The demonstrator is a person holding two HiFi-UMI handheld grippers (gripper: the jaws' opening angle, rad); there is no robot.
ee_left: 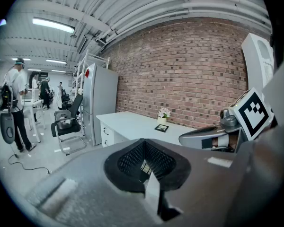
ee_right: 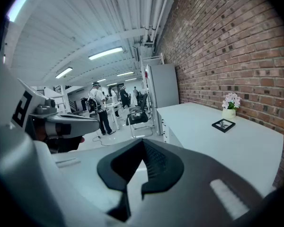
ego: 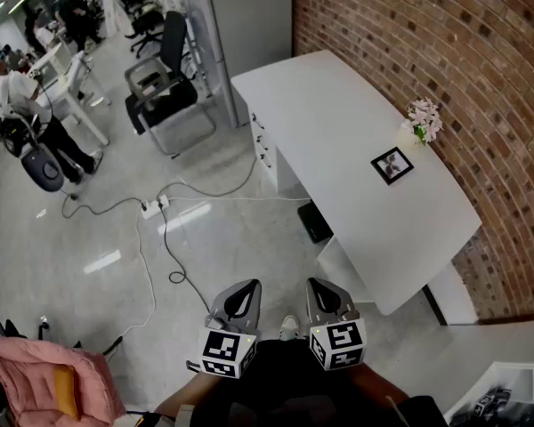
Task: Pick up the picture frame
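I am holding my left gripper [ego: 238, 299] and right gripper [ego: 326, 294] closed and empty, well apart from the small black picture frame [ego: 392, 165] sitting on the white bench [ego: 329, 123] beside pink potted flowers [ego: 424, 119].

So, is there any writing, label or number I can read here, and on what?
No readable text anywhere.
Left gripper and right gripper: cubes show black-and-white square patterns, no letters.
Picture frame: a photo, no caption visible.
Red patch on the grey cabinet: too small to read.
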